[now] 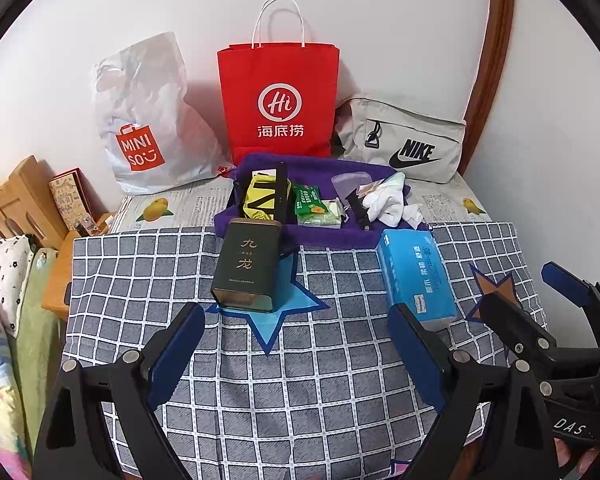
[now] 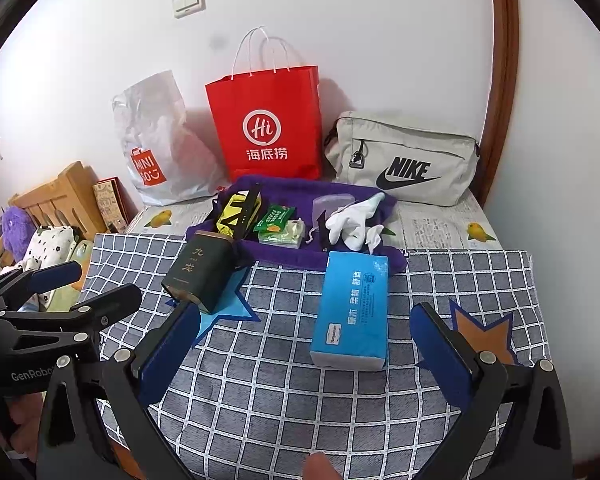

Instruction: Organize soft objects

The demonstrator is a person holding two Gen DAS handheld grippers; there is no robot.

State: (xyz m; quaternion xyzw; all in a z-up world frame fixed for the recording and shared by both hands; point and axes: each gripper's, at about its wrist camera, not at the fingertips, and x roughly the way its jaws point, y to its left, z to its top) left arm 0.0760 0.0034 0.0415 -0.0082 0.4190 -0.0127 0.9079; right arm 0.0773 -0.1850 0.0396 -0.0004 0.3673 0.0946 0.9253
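Tongs, left [image 1: 296,338] and right [image 2: 306,338], gape apart, holding nothing, above checked cloth [image 2: 284,400]. Ahead: glossy rectangular tin [image 1: 246,271], soft blue tissue pack [image 2: 352,312]; purple towel [image 2: 300,258] contents partly hidden.

My two wrist cams sit low and near over the checked cloth [image 1: 300,380], facing the wall; both share the red bag [image 2: 266,128].

Covered with a grey checked cloth [image 1: 284,360] at the front and newspaper [image 1: 196,204] behind. Lying on the cloth: dark tin [image 1: 248,268], blue tissue pack [image 1: 418,280]. Further back: purple towel [image 1: 324,236], three bags against the wall.
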